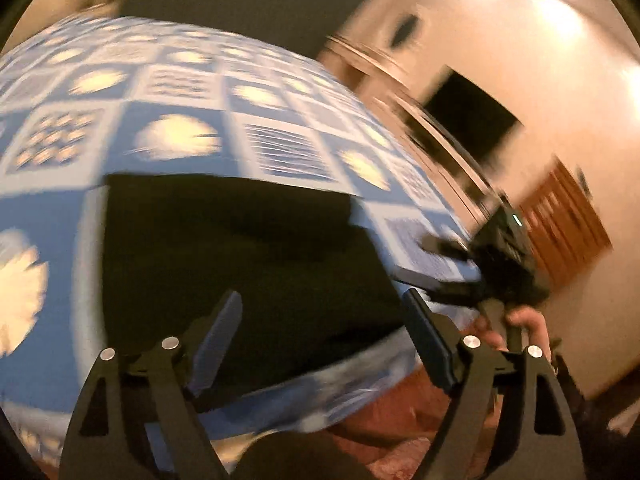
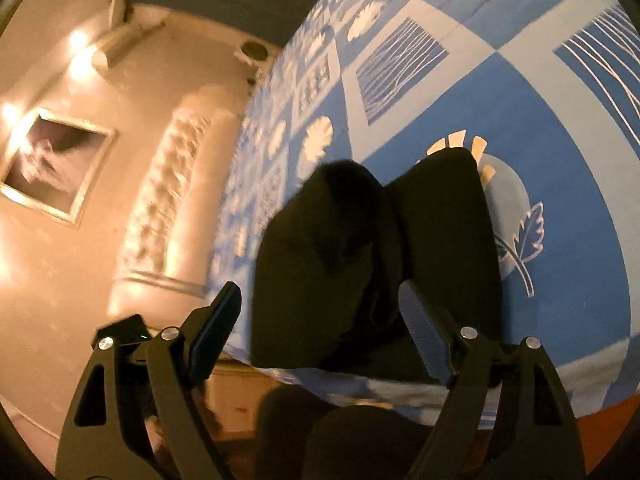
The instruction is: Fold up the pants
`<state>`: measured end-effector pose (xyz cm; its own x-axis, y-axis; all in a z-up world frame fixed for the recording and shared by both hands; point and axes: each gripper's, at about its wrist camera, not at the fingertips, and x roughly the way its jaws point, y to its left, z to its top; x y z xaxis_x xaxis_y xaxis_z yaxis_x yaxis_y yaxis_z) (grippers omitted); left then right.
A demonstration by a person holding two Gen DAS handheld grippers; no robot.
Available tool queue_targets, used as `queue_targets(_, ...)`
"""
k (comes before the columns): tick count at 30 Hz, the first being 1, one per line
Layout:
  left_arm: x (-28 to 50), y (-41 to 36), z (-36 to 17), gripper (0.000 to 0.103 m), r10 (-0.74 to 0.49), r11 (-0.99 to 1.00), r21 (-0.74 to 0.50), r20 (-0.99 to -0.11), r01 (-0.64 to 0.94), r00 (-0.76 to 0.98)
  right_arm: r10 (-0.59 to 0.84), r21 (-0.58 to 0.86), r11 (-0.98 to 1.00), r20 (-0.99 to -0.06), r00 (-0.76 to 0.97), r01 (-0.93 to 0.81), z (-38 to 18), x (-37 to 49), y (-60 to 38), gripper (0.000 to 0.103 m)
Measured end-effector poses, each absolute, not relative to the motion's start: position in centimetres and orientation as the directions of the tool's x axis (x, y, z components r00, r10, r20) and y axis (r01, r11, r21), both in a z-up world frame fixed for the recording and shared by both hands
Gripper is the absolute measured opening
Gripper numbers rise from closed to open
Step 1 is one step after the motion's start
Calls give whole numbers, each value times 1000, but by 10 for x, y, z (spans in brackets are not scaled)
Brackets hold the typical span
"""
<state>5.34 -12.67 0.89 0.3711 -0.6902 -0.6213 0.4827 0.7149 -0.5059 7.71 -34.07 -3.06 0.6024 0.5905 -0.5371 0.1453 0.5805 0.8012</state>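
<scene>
Blue patterned bedspread (image 2: 520, 128) carries black pants (image 2: 380, 248), apparently folded.

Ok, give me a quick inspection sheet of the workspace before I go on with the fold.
Surface: bed with a blue patterned bedsheet, blurred in the left wrist view.
Job's things: black pants lie on the sheet near its front edge, apparently folded into a compact block.
Clutter: nothing seen.
Grippers: left gripper open and empty above the pants; right gripper open and empty, pants between and beyond its fingers.
Cables: nothing seen.
Surroundings: cream walls, ceiling lights, a wooden door, a framed picture.
</scene>
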Motion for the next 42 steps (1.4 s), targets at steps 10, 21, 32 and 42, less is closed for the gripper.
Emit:
queue_targets(10,87,-25,-49,81,-566,814,-561,-709,150,421,539,688,705,-677,501,172,-55,106,-307,83)
queue_targets(21,92,-29,-61,81,-595,790,-604,-714,104,370,563,700,699,-664,493,144,-61,110,-304,84)
queue_targets(32,93,-27,-64,81,-578,805,-586,-736,97,351,509,595,801,-731,456,60,-50,116,-274,14)
queue_targets(42,95,-28,-62,81,-595,792,-600,-721,109,355,460,598,799,-680,571,69,-3,83,-315,10)
